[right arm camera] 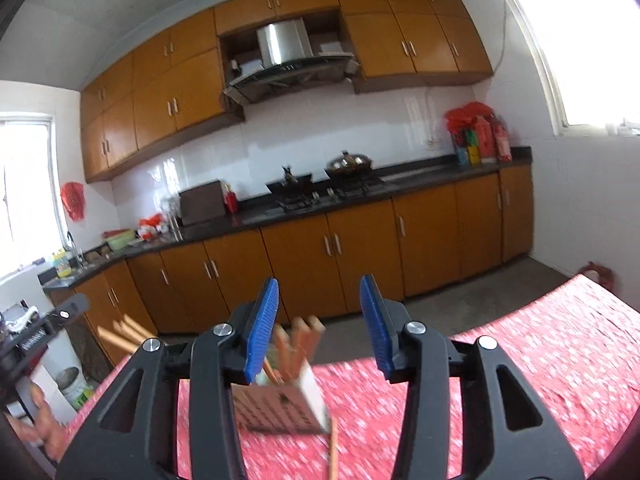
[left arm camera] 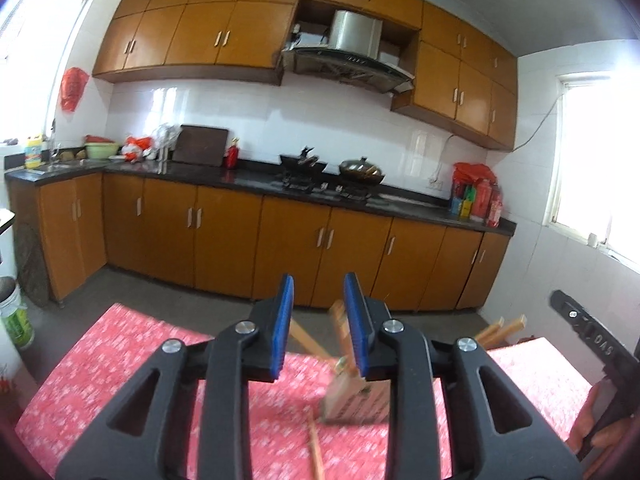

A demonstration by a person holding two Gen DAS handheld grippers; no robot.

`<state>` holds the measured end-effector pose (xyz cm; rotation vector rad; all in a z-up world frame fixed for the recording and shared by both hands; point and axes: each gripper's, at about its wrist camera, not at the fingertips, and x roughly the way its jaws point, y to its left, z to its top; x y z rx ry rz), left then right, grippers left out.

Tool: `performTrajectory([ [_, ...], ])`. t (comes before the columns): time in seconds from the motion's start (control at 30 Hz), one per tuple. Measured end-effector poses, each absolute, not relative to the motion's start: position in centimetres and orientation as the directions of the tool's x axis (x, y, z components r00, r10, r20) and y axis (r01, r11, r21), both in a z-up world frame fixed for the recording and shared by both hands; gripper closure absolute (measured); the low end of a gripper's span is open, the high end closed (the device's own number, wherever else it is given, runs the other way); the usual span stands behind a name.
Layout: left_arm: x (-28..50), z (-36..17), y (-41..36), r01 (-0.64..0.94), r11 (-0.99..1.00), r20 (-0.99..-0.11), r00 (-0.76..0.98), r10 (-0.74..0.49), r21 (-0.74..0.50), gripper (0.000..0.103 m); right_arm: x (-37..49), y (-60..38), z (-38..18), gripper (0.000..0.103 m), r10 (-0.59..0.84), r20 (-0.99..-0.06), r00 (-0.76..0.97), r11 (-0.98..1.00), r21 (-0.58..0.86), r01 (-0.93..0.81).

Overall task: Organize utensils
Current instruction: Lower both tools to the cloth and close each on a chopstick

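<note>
Wide kitchen ahead of both my grippers, a long run of smooth orange-brown cabinets (left arm camera: pixel 224 236) under a glossy black counter (left arm camera: pixel 248 178), far beyond my fingertips. Closer in, the table (left arm camera: pixel 132 344) spreads below my fingers, covered in a red cloth with a small white print, soft-looking, blurred with motion. Now the task's thing: a squarish box holder (left arm camera: pixel 356 400) of pale card or wood with printed sides, standing just under and ahead of my left gripper (left arm camera: pixel 318 328); wooden chopsticks (left arm camera: pixel 340 320) stick up out of it, straight square-ended sticks. In the right view the same holder sits low between my fingers, nearer the left pad (right arm camera: pixel 262 328). One loose stick (left arm camera: pixel 316 452) lies flat on the cloth just in front of the holder, down near my palms. My left fingers stand moderately apart with nothing between the blue ribbed pads; the holder's sticks merely show behind them. My right gripper (right arm camera: pixel 320 320) is spread wider, also empty. Further sticks poke up at the table's far edge; I cannot tell what they rest on. My read: I'm between picks, with that loose stick next. That calls for dipping one gripper low, closing across the thin shaft, then tilting it upright into the holder.
</note>
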<state>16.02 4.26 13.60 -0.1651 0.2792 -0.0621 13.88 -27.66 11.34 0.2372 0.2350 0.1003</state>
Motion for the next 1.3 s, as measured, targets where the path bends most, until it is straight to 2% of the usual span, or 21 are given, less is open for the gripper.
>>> performTrajectory([
  [0.1, 14.7, 11.1, 5.6, 0.006, 0.988, -0.327, 0.943, -0.056, -0.152, 0.075, 13.2, -28.8, 8.6, 0.059, 0.108, -0.313, 0.944, 0.972, 0.232, -0.035],
  [0.17, 14.4, 8.8, 6.1, -0.001, 0.991, -0.384, 0.922, -0.052, -0.136, 0.074, 13.2, -29.1, 5.5, 0.059, 0.118, -0.414, 0.902, 0.974, 0.224, -0.024],
  [0.27, 14.8, 4.0, 6.3, -0.002, 0.993, -0.519, 0.852, -0.059, -0.117, 0.074, 13.5, -28.5, 0.8, 0.059, 0.161, -0.553, 0.818, 0.973, 0.227, -0.038],
  [0.37, 14.7, 0.3, 6.2, 0.013, 0.990, -0.610, 0.787, -0.098, -0.143, 0.074, 13.4, -27.3, -3.3, 0.071, 0.239, -0.651, 0.721, 0.961, 0.265, -0.080],
  [0.43, 14.5, -1.5, 5.6, 0.026, 0.989, -0.641, 0.758, -0.117, -0.149, 0.074, 13.2, -26.2, -5.4, 0.074, 0.272, -0.691, 0.670, 0.956, 0.272, -0.108],
  [0.7, 13.8, -4.9, 2.7, 0.092, 0.982, -0.703, 0.688, -0.181, -0.163, 0.074, 13.3, -23.3, -8.0, 0.077, 0.286, -0.751, 0.595, 0.957, 0.250, -0.144],
  [0.83, 13.8, -5.7, 1.7, 0.110, 0.980, -0.720, 0.665, -0.198, -0.167, 0.074, 13.2, -22.8, -8.6, 0.087, 0.258, -0.762, 0.594, 0.966, 0.214, -0.146],
  [0.87, 13.8, -5.9, 1.4, 0.114, 0.979, -0.725, 0.658, -0.201, -0.168, 0.074, 13.3, -22.7, -8.7, 0.094, 0.252, -0.762, 0.597, 0.968, 0.203, -0.149],
  [1.17, 14.9, -7.9, -0.5, 0.123, 0.985, -0.784, 0.597, -0.171, -0.121, 0.075, 14.1, -25.5, -9.0, 0.095, 0.176, -0.763, 0.622, 0.981, 0.192, -0.041],
  [1.3, 15.2, -8.4, -0.7, 0.100, 0.993, -0.791, 0.603, -0.106, -0.057, 0.095, 14.1, -26.3, -9.0, 0.095, 0.170, -0.760, 0.627, 0.981, 0.193, -0.031],
])
